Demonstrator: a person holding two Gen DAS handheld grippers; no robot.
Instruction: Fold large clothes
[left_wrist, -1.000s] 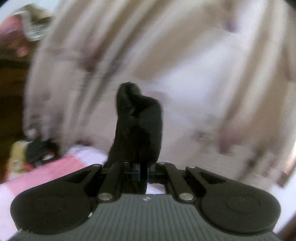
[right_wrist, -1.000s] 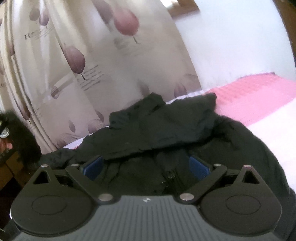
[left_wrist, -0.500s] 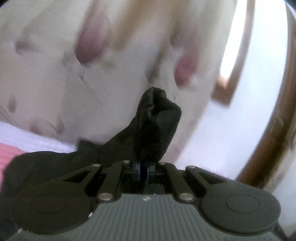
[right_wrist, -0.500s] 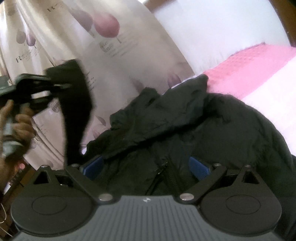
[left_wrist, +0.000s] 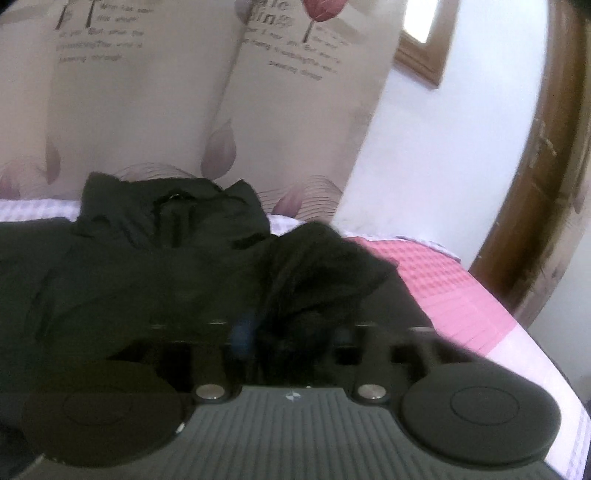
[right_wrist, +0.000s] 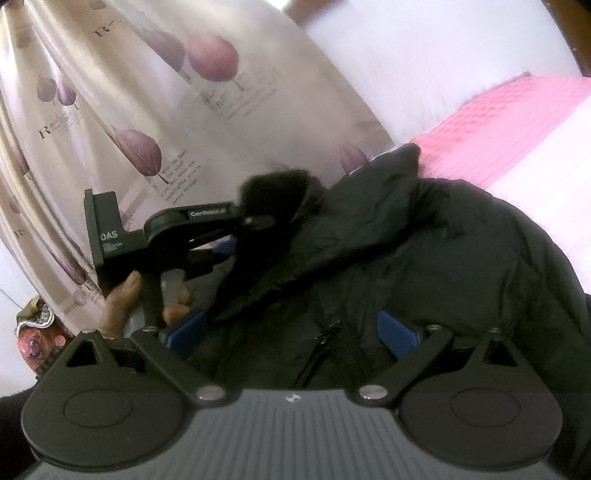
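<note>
A black zip jacket (left_wrist: 147, 266) lies spread on the bed. Its sleeve (left_wrist: 325, 258) is bunched between the jaws of my left gripper (left_wrist: 291, 325), which are opening, so the pads no longer pinch the cloth. From the right wrist view, the left gripper (right_wrist: 240, 236) hovers low over the jacket (right_wrist: 424, 240), a person's hand (right_wrist: 122, 299) on its handle and the sleeve end (right_wrist: 273, 192) draped over its tip. My right gripper (right_wrist: 291, 325) stands open over the jacket front, the zipper (right_wrist: 343, 350) between its blue pads (right_wrist: 399, 332) and untouched by them.
A pink and white bed cover (left_wrist: 443, 280) shows to the right of the jacket. A curtain (left_wrist: 147, 110) printed with purple leaves hangs close behind the bed. A white wall and a brown wooden door frame (left_wrist: 546, 184) stand at the right.
The left gripper swung down and across with the sleeve and laid it over the jacket body. Its jaws, shut on the sleeve before, have parted. The right gripper has hardly moved.
</note>
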